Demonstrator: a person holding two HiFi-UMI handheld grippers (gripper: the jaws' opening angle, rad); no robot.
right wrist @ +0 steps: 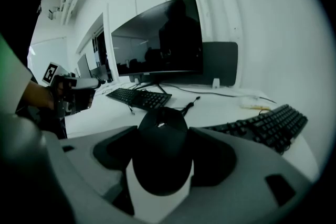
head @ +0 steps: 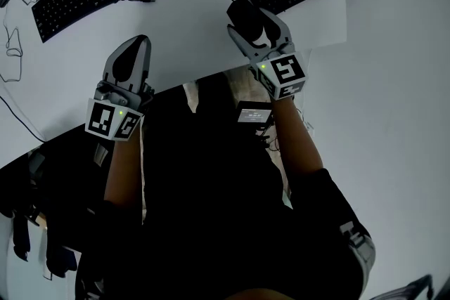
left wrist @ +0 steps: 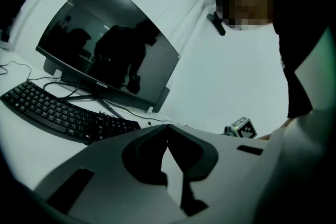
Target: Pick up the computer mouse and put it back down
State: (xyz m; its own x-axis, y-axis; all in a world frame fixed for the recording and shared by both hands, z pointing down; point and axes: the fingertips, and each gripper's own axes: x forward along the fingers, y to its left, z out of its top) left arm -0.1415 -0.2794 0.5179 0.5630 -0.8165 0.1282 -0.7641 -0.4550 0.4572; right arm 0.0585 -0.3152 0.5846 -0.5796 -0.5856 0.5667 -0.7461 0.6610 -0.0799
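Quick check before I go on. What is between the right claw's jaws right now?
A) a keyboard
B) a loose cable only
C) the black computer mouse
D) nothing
C. The right gripper view shows the black computer mouse between the jaws of the right claw, which are closed against its sides.

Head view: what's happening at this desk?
A person at a white desk holds a gripper in each hand. The right gripper has its jaws closed on the black computer mouse, with its cable attached. The left gripper is shut and empty, off to the side. Whether the mouse is clear of the desk can't be told.
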